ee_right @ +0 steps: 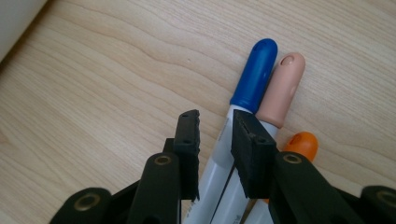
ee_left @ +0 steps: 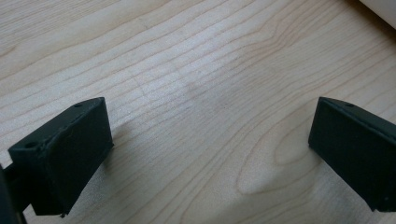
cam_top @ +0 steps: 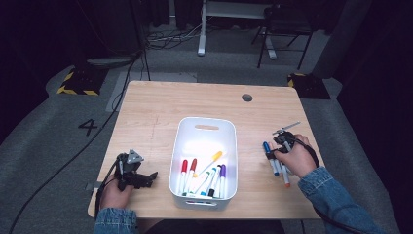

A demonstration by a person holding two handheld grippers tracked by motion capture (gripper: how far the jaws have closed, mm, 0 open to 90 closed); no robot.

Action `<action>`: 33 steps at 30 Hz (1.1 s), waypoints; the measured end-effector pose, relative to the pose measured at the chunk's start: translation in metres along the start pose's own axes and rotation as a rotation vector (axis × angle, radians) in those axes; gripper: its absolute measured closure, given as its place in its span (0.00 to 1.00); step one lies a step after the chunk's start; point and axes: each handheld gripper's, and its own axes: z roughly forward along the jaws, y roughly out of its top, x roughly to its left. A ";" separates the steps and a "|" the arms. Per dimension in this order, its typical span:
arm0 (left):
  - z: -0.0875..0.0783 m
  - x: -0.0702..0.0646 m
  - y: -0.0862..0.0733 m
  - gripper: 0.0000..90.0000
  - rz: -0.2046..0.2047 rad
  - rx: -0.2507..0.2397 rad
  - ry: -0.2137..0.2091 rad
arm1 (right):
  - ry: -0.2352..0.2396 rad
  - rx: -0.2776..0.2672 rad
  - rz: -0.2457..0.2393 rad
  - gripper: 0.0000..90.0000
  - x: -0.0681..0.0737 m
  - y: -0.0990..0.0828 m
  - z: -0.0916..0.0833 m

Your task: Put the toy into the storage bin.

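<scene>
table (cam_top: pixel 160 105) brightly lit | surroundings dark | gripper views sharp, soft shadows

A bin (cam_top: pixel 206 127) stands mid-tabletop (cam_top: pixel 156 107) (markers (cam_top: pixel 203 176) inside); three markers (cam_top: pixel 275 163) lie to its right.

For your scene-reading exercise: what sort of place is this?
Probably a recording studio or lab: a light wooden table on grey carpet, black-and-yellow hazard-striped floor blocks, and loose black cables trailing behind.
</scene>
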 end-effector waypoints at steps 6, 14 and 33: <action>0.000 0.000 0.000 0.00 0.000 0.000 0.000 | -0.006 0.040 0.025 0.82 -0.003 -0.002 0.008; 0.000 0.000 0.000 0.00 0.000 0.000 0.000 | 0.010 0.076 0.008 0.84 0.007 0.002 0.020; 0.000 0.000 0.000 0.00 0.000 0.000 0.000 | -0.060 0.166 -0.027 0.86 0.027 0.023 0.030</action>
